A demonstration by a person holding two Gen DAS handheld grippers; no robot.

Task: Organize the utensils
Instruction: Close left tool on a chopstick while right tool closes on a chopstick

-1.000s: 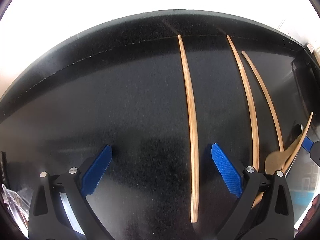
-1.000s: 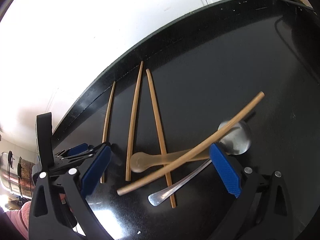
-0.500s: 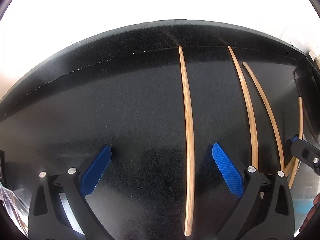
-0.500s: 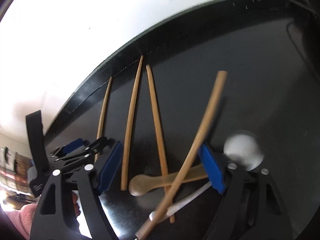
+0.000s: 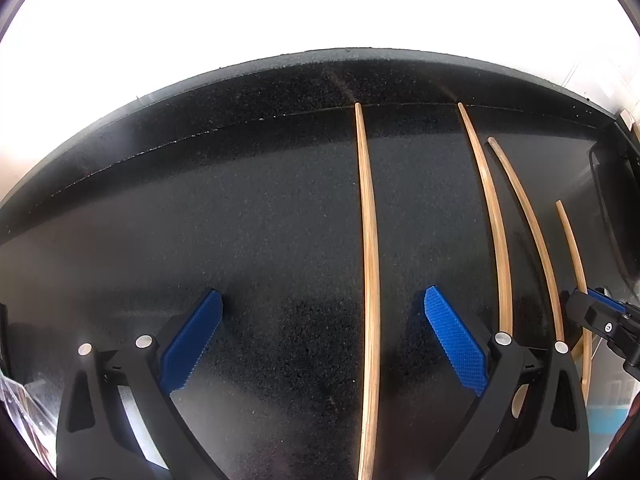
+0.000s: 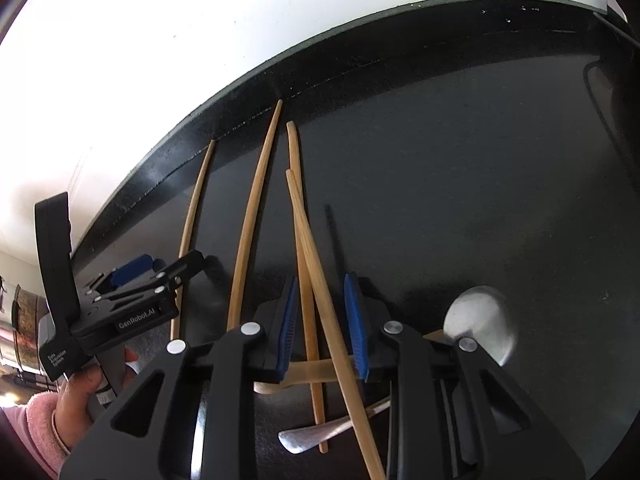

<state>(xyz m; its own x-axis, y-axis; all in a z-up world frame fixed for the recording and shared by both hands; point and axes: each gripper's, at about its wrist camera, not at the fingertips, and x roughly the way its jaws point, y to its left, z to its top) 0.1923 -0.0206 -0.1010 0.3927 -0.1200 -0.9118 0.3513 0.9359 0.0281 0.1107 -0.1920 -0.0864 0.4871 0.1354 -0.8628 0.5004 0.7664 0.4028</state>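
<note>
Right gripper (image 6: 320, 322): jaws have just been closing and now stand narrow, with one raised wooden chopstick (image 6: 316, 280) between the pads; contact with the pads cannot be confirmed, as gaps show on both sides. Left gripper (image 5: 322, 340): jaws wide, holding nothing, hovering over a single chopstick (image 5: 370, 280) that lies on the black countertop (image 5: 240, 220).

Findings: three further chopsticks lie roughly side by side on the counter, their tips toward the back edge. The stick between the right pads crosses above one of them (image 6: 306, 312) and above a pale wooden spoon (image 6: 308, 372). A metal spoon (image 6: 478, 326) lies under the right fingers, its handle running beneath the sticks.

Assessment: the step in hand appears to be gripping the crossed stick to align it with the row. Recommended: finish closing squarely on that stick alone, lift clear of the spoons before swinging, and set it down parallel, just beside its neighbour. Risk: dragging would disturb the spoons and the row.
</note>
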